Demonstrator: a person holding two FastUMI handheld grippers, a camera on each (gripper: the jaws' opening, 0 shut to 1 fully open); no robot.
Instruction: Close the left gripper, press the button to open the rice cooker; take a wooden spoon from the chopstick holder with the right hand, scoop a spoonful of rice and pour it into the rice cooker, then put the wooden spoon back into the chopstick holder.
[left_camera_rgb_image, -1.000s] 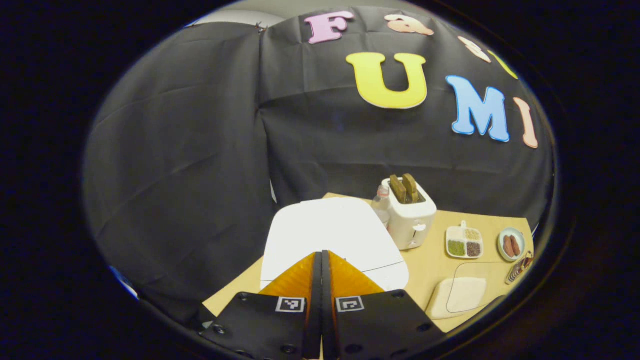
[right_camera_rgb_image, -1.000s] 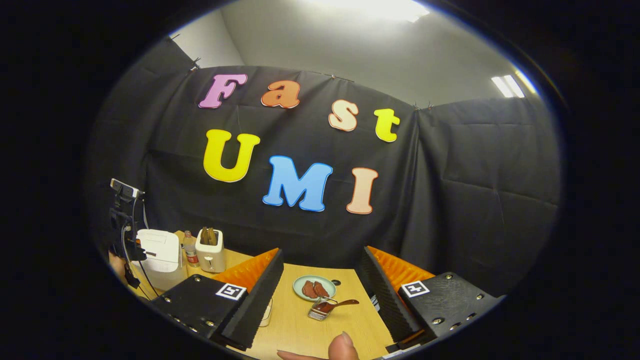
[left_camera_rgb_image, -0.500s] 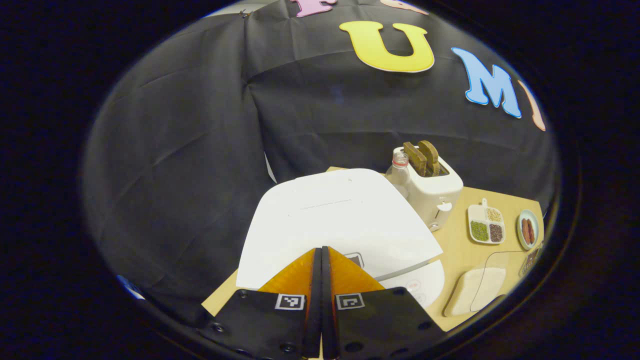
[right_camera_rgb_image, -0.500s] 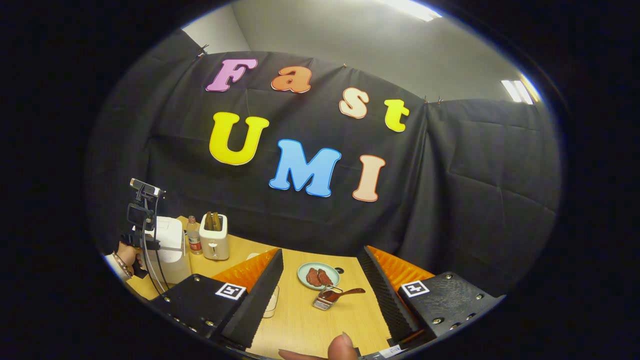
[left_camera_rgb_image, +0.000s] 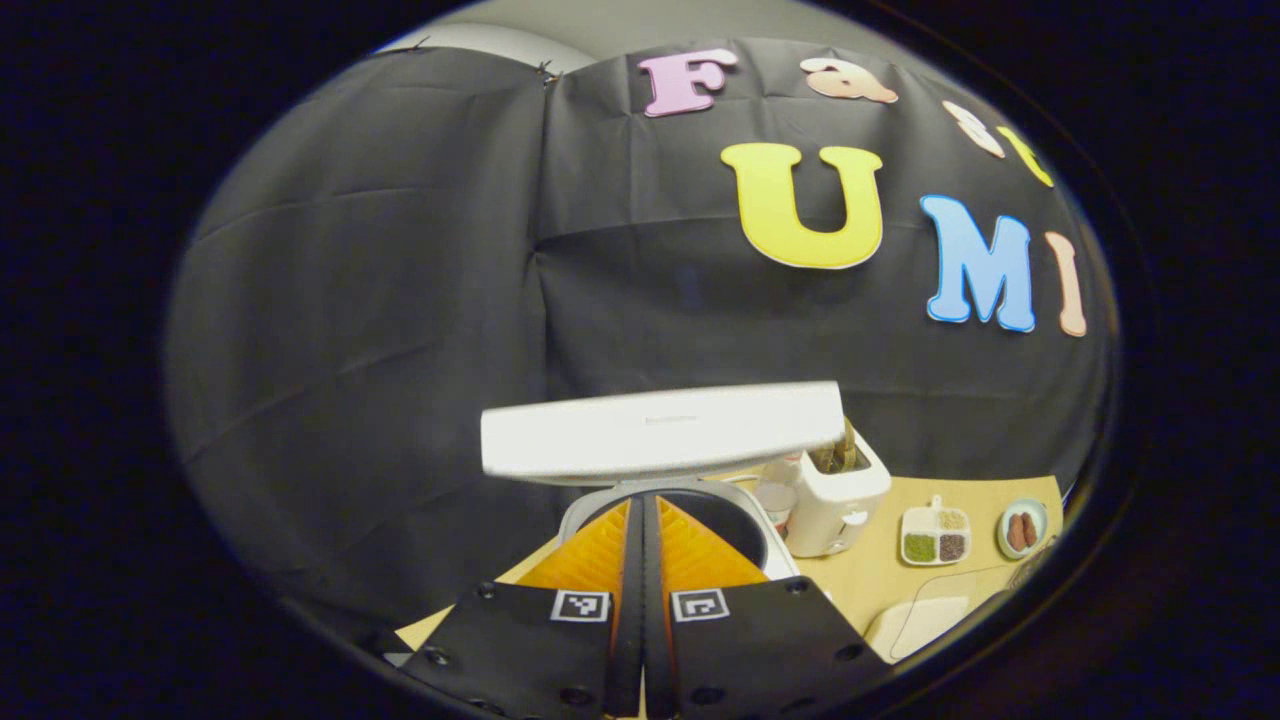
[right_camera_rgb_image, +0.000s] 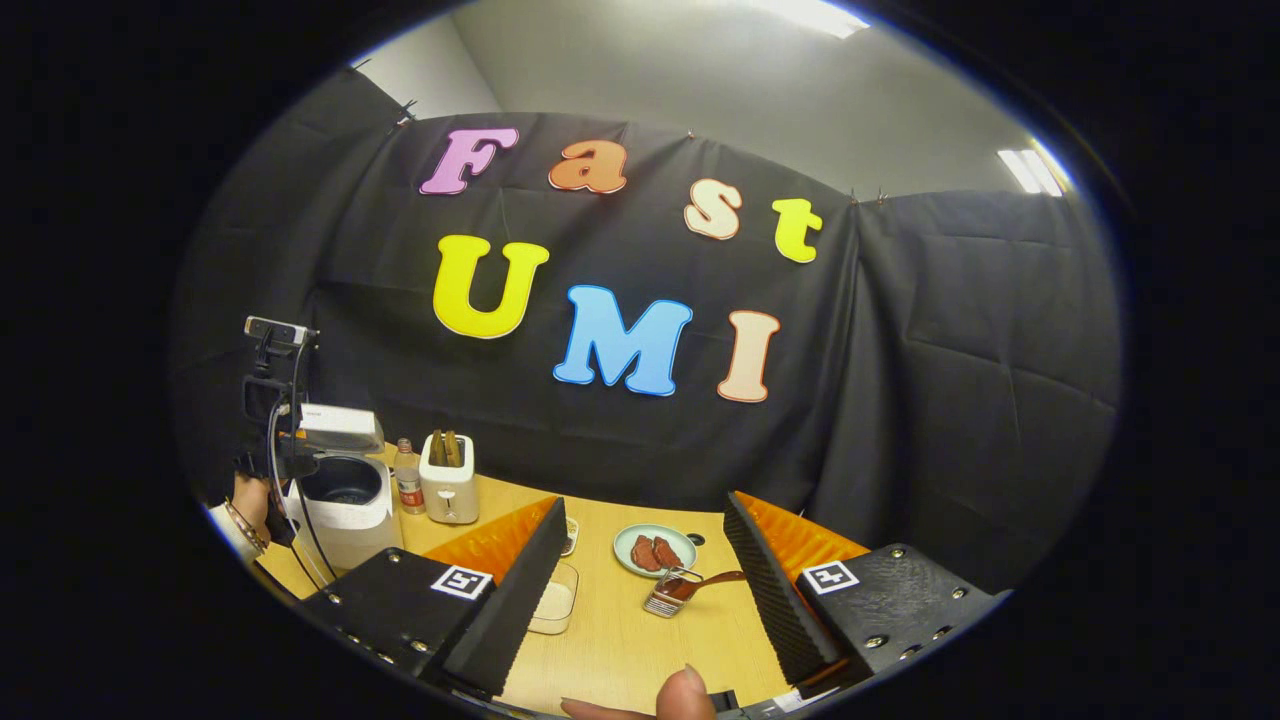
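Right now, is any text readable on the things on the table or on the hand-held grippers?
Lid: faint mark on its front edge, too blurred to read.
Bottle: label too small to read.
Left hand-held gripper and right hand-held gripper: square coded markers, no words.
Nothing can be quoted.

White rice cooker (left_camera_rgb_image: 660, 432), tan table (right_camera_rgb_image: 640, 640), pale-green plate (right_camera_rgb_image: 628, 538).
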